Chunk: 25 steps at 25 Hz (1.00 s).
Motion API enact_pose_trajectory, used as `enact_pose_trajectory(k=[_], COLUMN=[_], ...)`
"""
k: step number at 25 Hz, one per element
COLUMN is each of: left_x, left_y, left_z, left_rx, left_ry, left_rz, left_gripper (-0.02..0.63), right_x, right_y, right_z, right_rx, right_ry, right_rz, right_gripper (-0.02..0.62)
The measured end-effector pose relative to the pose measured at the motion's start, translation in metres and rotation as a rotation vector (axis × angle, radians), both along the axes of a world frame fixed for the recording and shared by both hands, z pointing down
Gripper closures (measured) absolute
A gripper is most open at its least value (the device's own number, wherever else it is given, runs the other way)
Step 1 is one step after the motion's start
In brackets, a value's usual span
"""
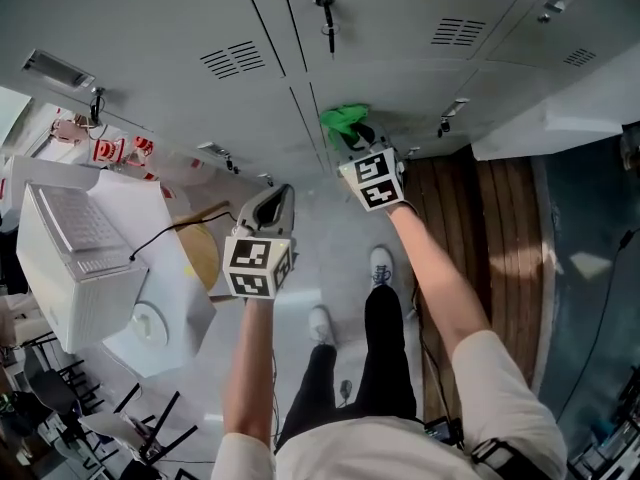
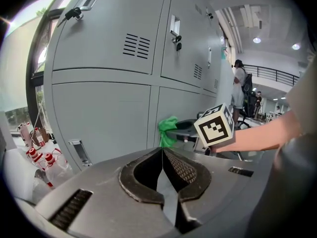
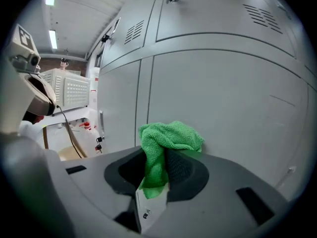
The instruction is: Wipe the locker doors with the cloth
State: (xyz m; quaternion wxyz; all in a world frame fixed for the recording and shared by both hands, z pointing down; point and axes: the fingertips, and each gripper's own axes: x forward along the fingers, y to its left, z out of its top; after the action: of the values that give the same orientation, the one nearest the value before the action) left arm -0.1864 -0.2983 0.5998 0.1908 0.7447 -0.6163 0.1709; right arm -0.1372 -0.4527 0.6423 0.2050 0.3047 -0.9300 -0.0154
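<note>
A bank of grey locker doors (image 1: 400, 58) fills the top of the head view. My right gripper (image 1: 352, 140) is shut on a bunched green cloth (image 1: 342, 120), which is pressed against a lower locker door (image 3: 223, 103) close to the seam between two doors. From the right gripper view the cloth (image 3: 166, 143) bulges out past the jaws. My left gripper (image 1: 272, 200) hangs lower and to the left, apart from the lockers, with its jaws closed on nothing (image 2: 162, 155). In the left gripper view the cloth (image 2: 167, 130) shows beside the right gripper's marker cube (image 2: 214, 126).
Keys hang from a lock (image 1: 327, 18) on an upper door. A white crate-like box (image 1: 75, 258) and a white table (image 1: 150, 298) stand at the left, with red-labelled bottles (image 1: 120, 151) behind. Wooden flooring (image 1: 490, 228) lies right. My feet (image 1: 350, 293) stand near the lockers.
</note>
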Motion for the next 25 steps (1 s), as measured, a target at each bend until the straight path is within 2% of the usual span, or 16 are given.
enact_pose_trajectory(k=[5, 8, 11, 19, 22, 25], left_x=[0.002, 0.009, 0.022, 0.059, 0.066, 0.066], left_y=[0.002, -0.005, -0.016, -0.056, -0.065, -0.065], left_z=[0.011, 0.021, 0.030, 0.061, 0.072, 0.079], left_rx=[-0.017, -0.024, -0.036, -0.057, -0.064, -0.067], left_ry=[-0.004, 0.004, 0.022, 0.054, 0.066, 0.078], left_rz=[0.006, 0.007, 0.015, 0.065, 0.073, 0.068], left_gripper=[0.588, 0.588, 0.588, 0.587, 0.588, 0.588], right_x=[-0.014, -0.009, 0.022, 0.145, 0.166, 0.167], right_y=[0.010, 0.007, -0.010, -0.076, -0.088, -0.091], right_z=[0.014, 0.022, 0.037, 0.084, 0.101, 0.109], right_rx=[0.058, 0.070, 0.049, -0.037, -0.089, -0.125], right_ry=[0.098, 0.130, 0.159, 0.226, 0.207, 0.150], right_rz=[-0.037, -0.040, 0.020, 0.206, 0.244, 0.263], right_gripper=[0.509, 0.509, 0.509, 0.509, 0.509, 0.508])
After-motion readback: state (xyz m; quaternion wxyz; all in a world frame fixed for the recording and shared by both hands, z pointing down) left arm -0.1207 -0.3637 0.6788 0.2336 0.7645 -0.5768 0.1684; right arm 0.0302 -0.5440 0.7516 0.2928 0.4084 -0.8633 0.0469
